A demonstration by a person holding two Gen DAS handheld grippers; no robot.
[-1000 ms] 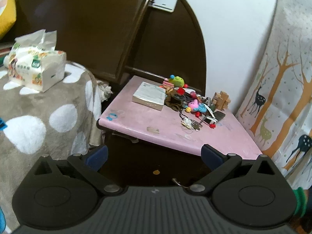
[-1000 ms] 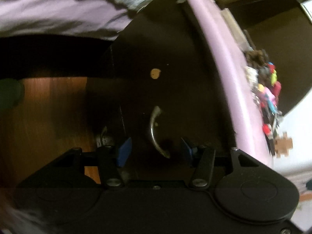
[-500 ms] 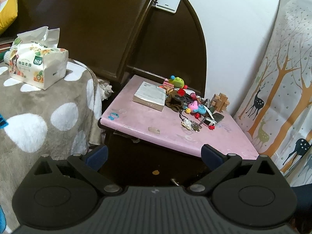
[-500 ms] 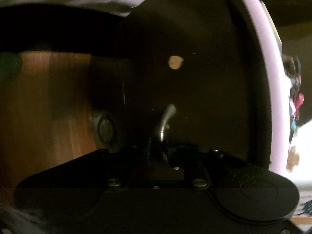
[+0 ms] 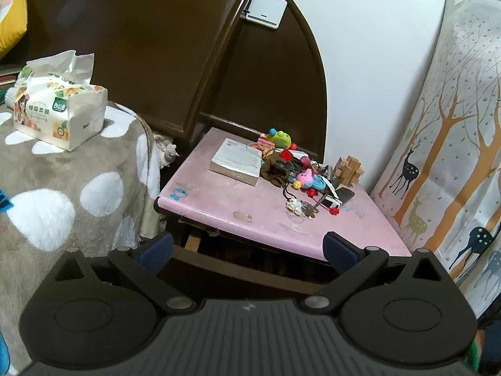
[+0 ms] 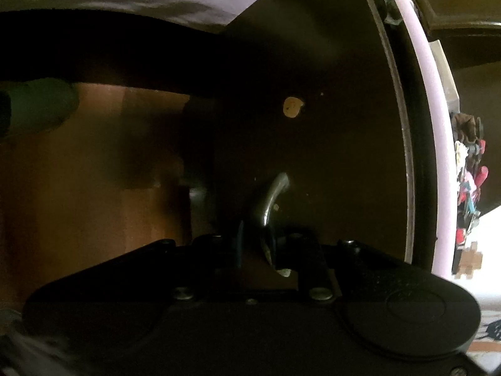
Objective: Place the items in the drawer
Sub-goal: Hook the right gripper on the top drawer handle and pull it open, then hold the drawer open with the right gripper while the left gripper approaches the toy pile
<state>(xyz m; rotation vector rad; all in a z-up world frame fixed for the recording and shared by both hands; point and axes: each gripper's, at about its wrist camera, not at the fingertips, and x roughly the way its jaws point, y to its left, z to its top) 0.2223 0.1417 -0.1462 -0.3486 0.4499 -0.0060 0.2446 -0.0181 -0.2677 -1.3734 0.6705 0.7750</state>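
Drawer [image 6: 313, 156], dark-fronted, sits under the pink tabletop's [image 5: 250, 216] front edge; right gripper [image 6: 256, 244] clamps its metal handle [image 6: 269, 200]. Left gripper [image 5: 247, 250] hovers spread wide, empty. Trinkets [image 5: 300, 175] crowd the tabletop's far right corner.

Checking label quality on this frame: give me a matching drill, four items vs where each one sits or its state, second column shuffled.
Items:
1. tissue pack
2. wooden puzzle
3. drawer handle
4. left gripper

Places/states:
A. between closed fingers of the right gripper
B. on the spotted blanket
C. open, holding nothing
D. far corner of the pink tabletop, by the curtain

Pairs: 1-B, 2-D, 3-A, 4-C
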